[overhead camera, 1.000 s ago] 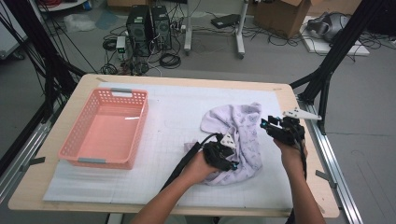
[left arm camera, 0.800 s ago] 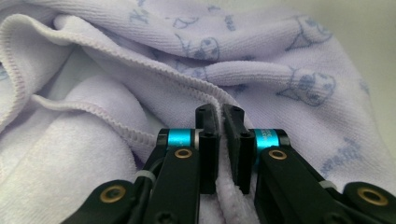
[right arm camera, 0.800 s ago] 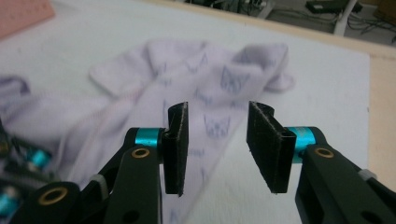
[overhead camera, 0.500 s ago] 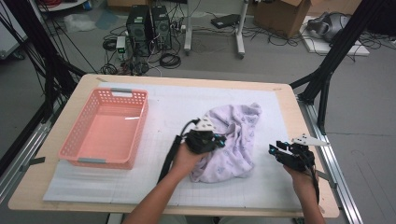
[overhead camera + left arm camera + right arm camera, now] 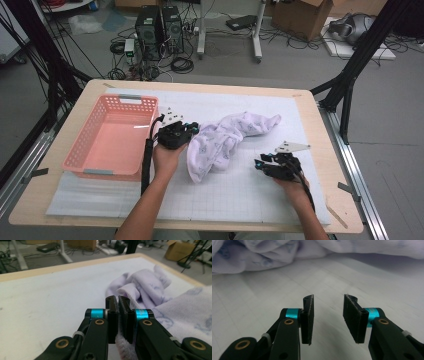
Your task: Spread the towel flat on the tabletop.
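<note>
One crumpled white towel with a faint blue print, mid-desk.
Long axis runs 8 to 2 o'clock; left gripper clamped on its edge, right gripper apart, empty.

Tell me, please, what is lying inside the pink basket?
The pink basket looks empty: its bare floor shows through. The strip of floor behind its near wall is hidden from the high view.

Black left gripper with cyan collars, brass screws, trailing black cable.
</note>
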The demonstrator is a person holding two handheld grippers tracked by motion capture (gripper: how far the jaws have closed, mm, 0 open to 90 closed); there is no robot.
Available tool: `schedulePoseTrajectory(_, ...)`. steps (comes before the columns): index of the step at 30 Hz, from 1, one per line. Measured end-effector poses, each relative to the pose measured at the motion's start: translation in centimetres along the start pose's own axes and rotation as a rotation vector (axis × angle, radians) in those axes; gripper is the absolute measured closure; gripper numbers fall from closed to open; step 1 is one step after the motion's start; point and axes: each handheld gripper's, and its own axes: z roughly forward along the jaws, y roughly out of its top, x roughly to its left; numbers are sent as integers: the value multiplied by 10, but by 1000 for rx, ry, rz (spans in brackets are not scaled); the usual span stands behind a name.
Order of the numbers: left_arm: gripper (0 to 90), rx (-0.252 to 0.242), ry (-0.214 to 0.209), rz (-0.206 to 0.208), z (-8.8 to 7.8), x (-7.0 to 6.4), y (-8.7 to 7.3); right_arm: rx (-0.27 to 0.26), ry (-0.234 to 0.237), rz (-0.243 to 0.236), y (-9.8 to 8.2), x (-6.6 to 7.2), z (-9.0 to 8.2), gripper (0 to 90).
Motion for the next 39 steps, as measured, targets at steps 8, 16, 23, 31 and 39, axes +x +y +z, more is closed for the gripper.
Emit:
schedulePoseTrajectory(8,859,-4,21,-8,0,6,-5,16,62,-89,29,26,45,568)
schedulePoseTrajectory(16,859,-14,1,-15,-1,5,-4,67,-5,-160,57,38,97,568)
schedulePoseTrajectory(23,858,-23,-8,-35,-7,11,-4,87,98,-136,60,38,96,879)
schedulePoseTrajectory(31,856,-16,-22,-28,-5,5,-3,91,159,-155,35,32,30,879)
schedulePoseTrajectory(39,842,32,-62,-5,14,-12,-8,48,158,-132,0,27,-40,883)
